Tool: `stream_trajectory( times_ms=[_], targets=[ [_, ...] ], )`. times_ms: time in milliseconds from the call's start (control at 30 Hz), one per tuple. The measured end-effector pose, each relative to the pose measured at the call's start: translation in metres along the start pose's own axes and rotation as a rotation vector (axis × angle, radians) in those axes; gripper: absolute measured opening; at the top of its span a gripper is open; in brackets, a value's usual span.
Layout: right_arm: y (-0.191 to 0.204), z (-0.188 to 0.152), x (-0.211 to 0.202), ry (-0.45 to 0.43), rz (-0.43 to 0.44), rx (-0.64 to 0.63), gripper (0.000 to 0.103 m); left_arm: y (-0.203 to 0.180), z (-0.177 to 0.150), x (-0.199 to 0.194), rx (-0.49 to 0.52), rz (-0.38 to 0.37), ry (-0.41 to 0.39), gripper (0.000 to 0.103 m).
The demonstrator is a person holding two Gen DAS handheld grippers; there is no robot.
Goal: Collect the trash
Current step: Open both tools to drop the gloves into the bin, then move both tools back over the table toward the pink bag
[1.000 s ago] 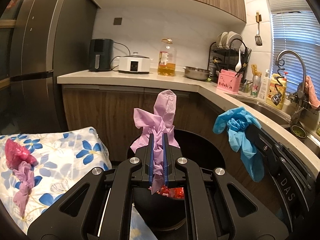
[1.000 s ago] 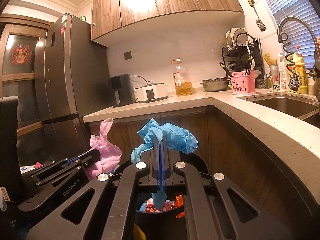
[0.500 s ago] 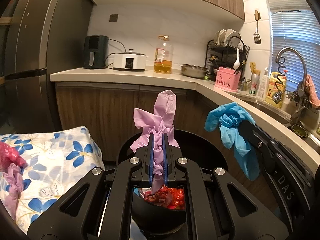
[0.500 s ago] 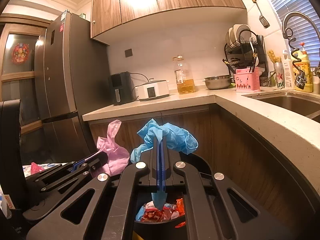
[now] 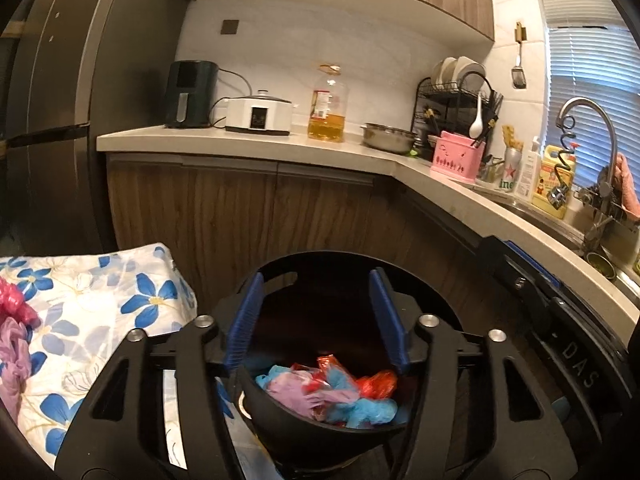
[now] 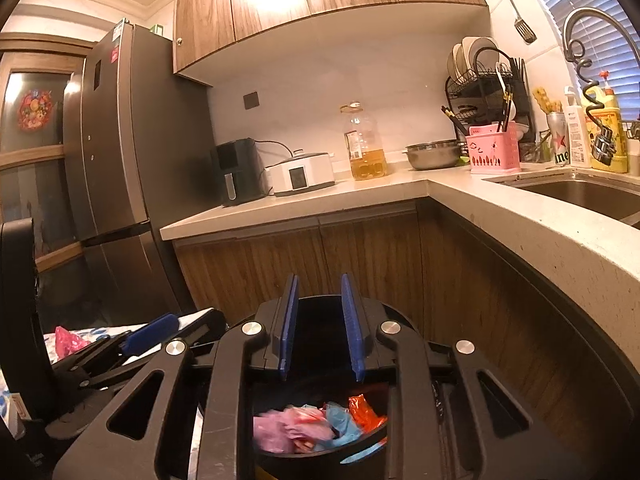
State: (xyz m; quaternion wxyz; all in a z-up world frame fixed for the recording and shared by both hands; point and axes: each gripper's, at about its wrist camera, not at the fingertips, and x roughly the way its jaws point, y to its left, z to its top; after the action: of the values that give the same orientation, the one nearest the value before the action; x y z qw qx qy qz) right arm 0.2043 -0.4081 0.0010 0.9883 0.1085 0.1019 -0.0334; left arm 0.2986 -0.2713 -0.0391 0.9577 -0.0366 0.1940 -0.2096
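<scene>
Gloves point(image 5: 320, 392) crumpled in bin point(image 5: 320, 436), no clear axis. Left gripper point(image 5: 316, 312) wide, right gripper point(image 6: 320, 320) narrower; jaws just opened, both empty.

Both tongs, left point(image 5: 318, 316) and right point(image 6: 320, 326), are black-framed with ribbed blue pads point(image 5: 244, 320) and silver screws (one marked "DAS").

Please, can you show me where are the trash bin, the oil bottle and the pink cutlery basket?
trash bin point(image 5: 320, 436): left wrist view, front wall.
oil bottle point(image 6: 366, 148): right wrist view, body.
pink cutlery basket point(image 6: 494, 152): right wrist view, front face.
</scene>
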Motion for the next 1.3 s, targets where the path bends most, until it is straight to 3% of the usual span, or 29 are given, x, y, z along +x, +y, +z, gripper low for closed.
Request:
stream_trajectory(
  times_ms=[233,433,567,700,967,1300],
  targets=[
    [-0.002,-0.003,-0.005,0.013,-0.009,0.02,0.041,0.012,-0.006,-0.01,-0.015,0.042,0.007,0.073],
    [-0.001,-0.006,-0.015,0.022,-0.003,0.036,0.063,0.021,-0.015,-0.035,-0.003,0.121,-0.014,0.083],
    [0.005,-0.009,-0.025,0.019,0.0,0.034,0.071,0.033,-0.02,-0.057,-0.023,0.177,-0.037,0.088],
    [0.013,-0.014,-0.035,0.026,0.015,0.037,0.074,0.051,-0.026,-0.08,-0.052,0.248,-0.06,0.091],
    [0.043,-0.025,-0.055,0.007,0.023,0.009,0.075,0.103,-0.05,-0.132,-0.081,0.462,-0.109,0.091],
    [0.087,-0.047,-0.058,0.051,0.084,-0.009,0.076,0.168,-0.077,-0.17,-0.152,0.59,-0.106,0.091]
  ],
)
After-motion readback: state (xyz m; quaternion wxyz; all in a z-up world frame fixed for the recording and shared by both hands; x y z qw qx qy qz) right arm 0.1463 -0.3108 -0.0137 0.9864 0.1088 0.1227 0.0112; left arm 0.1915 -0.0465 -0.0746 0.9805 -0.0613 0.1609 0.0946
